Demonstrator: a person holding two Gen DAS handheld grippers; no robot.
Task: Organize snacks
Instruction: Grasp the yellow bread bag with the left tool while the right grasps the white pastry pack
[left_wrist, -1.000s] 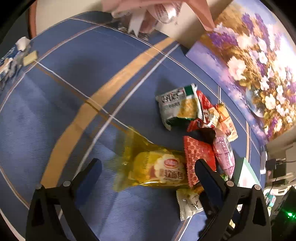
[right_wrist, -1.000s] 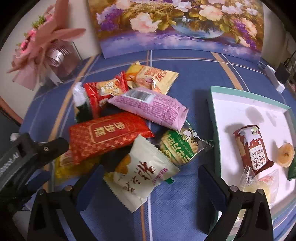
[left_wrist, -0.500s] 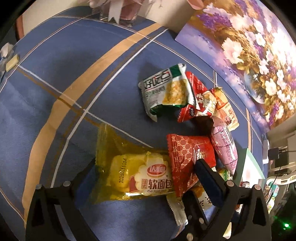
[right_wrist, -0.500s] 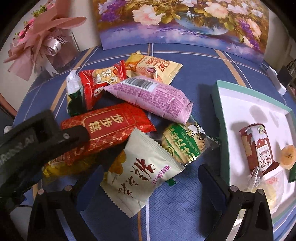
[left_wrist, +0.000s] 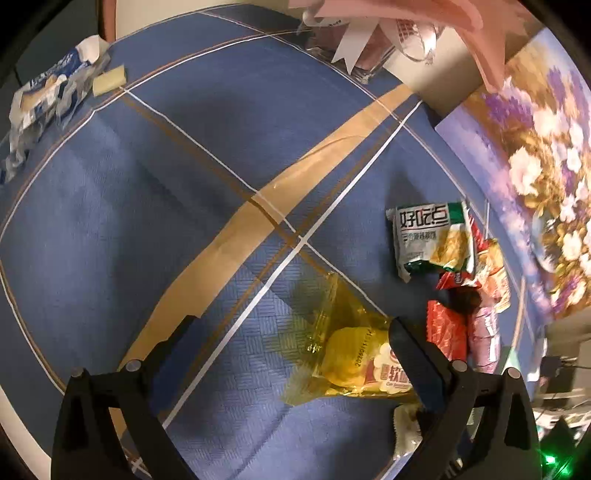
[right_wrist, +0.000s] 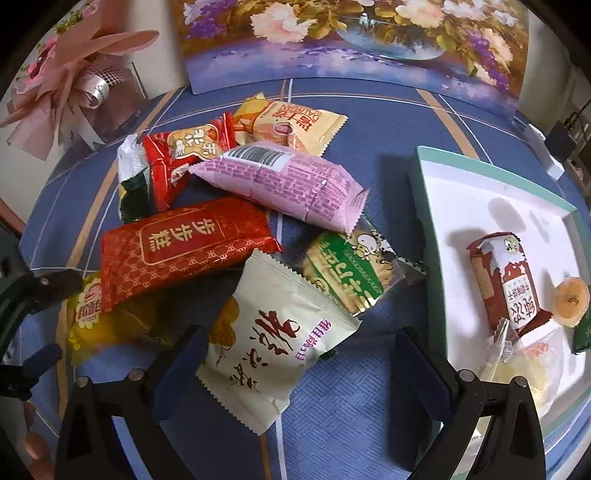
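Change since half a second ago: left gripper has drawn back and swung left; the yellow bread packet that lay between its wide-open jaws now sits under the right finger only, ungrasped. Right gripper, jaws spread and empty, has edged closer over the cream packet, which lies between its fingers on the bench. Likely meaning: the right side takes the next pick; the pile remains unsorted.

Tray, right of the pile: holds a brown biscuit packet and a few small items.

Legible writing:
- red packet: 步步糕
- green-white packet: 好吃点
- yellow bread packet: 软面包, partly hidden
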